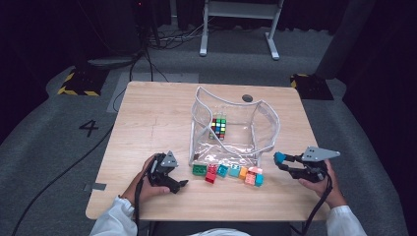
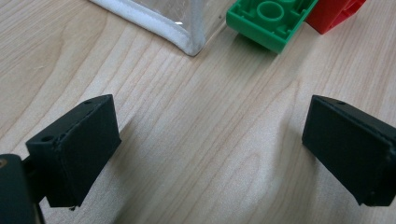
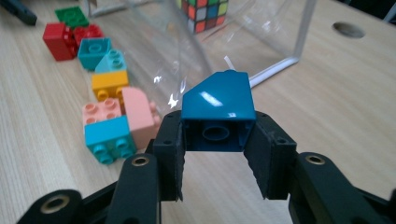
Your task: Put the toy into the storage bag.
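My right gripper point(image 1: 281, 158) point(image 3: 217, 135) is shut on a blue sloped brick point(image 3: 218, 112) point(image 1: 280, 157), held above the table to the right of a clear plastic bag point(image 1: 231, 128). The bag stands open with a colour cube point(image 1: 218, 128) point(image 3: 202, 11) inside. A row of loose bricks lies in front of the bag: green point(image 1: 198, 169) point(image 2: 268, 21), red point(image 1: 211, 174) point(image 2: 334, 13), teal point(image 1: 223, 170), orange point(image 1: 243, 172), pink point(image 1: 251, 178). My left gripper point(image 1: 183, 184) point(image 2: 210, 149) rests open on the table, left of the green brick, with bare wood between its jaws.
The wooden table point(image 1: 157, 118) has a round cable hole point(image 1: 247, 98) behind the bag. The bag's white-trimmed corner point(image 2: 187, 42) lies just ahead of my left gripper. A person's hands and white sleeves point(image 1: 115, 219) come in at the near edge.
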Action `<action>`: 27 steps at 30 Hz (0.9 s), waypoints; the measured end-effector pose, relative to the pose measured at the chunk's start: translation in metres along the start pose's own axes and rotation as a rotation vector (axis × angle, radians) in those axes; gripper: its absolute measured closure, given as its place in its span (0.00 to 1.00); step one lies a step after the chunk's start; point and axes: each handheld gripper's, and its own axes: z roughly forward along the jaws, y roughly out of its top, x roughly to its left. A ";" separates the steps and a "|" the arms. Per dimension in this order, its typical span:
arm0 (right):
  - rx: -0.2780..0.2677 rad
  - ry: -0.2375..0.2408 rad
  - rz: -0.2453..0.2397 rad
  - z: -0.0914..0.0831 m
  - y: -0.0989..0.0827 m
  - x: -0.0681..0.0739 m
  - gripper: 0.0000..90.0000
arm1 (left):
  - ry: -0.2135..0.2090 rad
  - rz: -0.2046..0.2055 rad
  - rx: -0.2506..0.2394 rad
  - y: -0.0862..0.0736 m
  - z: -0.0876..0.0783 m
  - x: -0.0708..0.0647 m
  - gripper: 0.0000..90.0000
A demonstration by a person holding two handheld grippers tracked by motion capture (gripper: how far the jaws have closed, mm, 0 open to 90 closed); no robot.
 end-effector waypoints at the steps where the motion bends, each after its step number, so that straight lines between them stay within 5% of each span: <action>1: -0.007 -0.008 -0.004 -0.004 0.003 -0.002 0.66 | 0.000 0.000 0.000 0.000 0.000 0.000 0.05; 14: -0.082 -0.094 -0.050 -0.047 0.062 -0.033 0.66 | -0.001 -0.001 0.000 0.000 0.000 0.000 0.05; 27: -0.107 -0.061 -0.044 -0.036 0.116 -0.046 0.66 | -0.001 -0.001 -0.001 0.000 0.000 0.000 0.05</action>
